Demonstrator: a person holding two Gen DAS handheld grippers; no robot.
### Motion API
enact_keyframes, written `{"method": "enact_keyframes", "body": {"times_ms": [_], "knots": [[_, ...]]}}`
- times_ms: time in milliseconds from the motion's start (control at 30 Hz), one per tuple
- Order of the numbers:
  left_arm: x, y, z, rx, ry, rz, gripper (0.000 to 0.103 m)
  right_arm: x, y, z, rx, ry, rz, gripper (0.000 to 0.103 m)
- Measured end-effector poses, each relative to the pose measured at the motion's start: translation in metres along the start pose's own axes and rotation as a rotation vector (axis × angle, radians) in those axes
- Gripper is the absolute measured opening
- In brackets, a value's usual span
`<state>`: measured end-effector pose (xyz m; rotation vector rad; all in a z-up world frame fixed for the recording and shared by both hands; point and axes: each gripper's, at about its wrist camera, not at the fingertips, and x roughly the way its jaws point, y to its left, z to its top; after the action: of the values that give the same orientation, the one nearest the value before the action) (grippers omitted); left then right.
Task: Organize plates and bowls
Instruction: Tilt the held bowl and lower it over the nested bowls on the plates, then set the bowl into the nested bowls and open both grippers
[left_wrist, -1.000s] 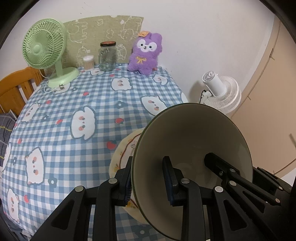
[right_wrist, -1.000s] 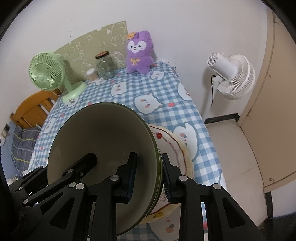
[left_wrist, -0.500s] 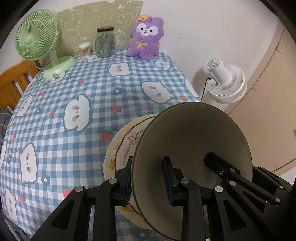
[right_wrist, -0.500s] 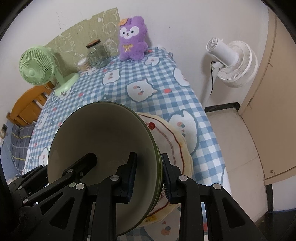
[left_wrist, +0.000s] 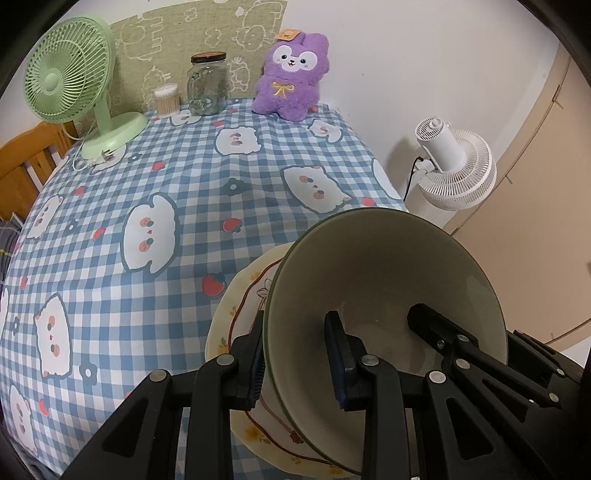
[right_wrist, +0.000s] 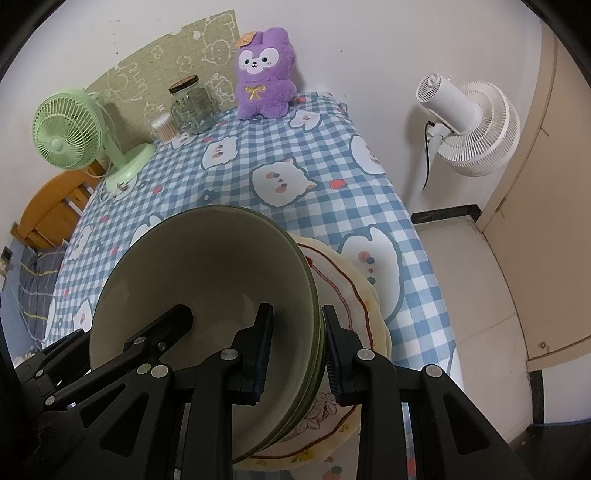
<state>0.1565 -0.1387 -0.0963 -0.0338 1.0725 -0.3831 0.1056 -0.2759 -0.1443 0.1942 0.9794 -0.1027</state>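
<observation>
A stack of olive-green bowls (left_wrist: 388, 280) (right_wrist: 207, 280) is held between both grippers, just above cream plates with a red line and flowers (left_wrist: 243, 314) (right_wrist: 354, 295) at the table's near right corner. My left gripper (left_wrist: 295, 354) is shut on the stack's left rim. My right gripper (right_wrist: 295, 354) is shut on the right rim. Each gripper's inner finger reaches into the top bowl; the other gripper's finger shows inside the bowl in each view. The plates' middle is hidden by the bowls.
The table has a blue checked cloth (left_wrist: 147, 184). At the back stand a green desk fan (left_wrist: 70, 81), a cotton swab tub (left_wrist: 167, 99), a glass jar (left_wrist: 207, 85) and a purple plush (left_wrist: 291, 74). A white floor fan (right_wrist: 469, 125) stands right of the table.
Both grippers keep their grip on the bowls. The views rose and tilted down half a second ago, then came back lower; the bowl stack sits closer over the plates.
</observation>
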Motion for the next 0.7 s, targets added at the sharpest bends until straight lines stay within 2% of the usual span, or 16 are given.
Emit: {"method": "enact_keyframes", "body": {"times_ms": [300,367,600,700], "knots": [[0.0,0.006,0.002,-0.014,-0.016,-0.02,0.028,0.001,0.001,0.004,-0.005,-0.007,-0.001,0.033],[-0.002,0.007,0.002,-0.021,-0.03,-0.02,0.033,0.0,0.001,0.005,0.003,-0.012,0.009,0.035],[-0.006,0.007,0.002,-0.021,-0.047,-0.028,0.034,-0.003,0.004,0.006,-0.022,-0.027,-0.047,0.035],[-0.009,0.006,0.002,-0.017,-0.061,-0.022,0.039,-0.008,0.005,0.005,-0.036,-0.045,-0.068,0.035]]}}
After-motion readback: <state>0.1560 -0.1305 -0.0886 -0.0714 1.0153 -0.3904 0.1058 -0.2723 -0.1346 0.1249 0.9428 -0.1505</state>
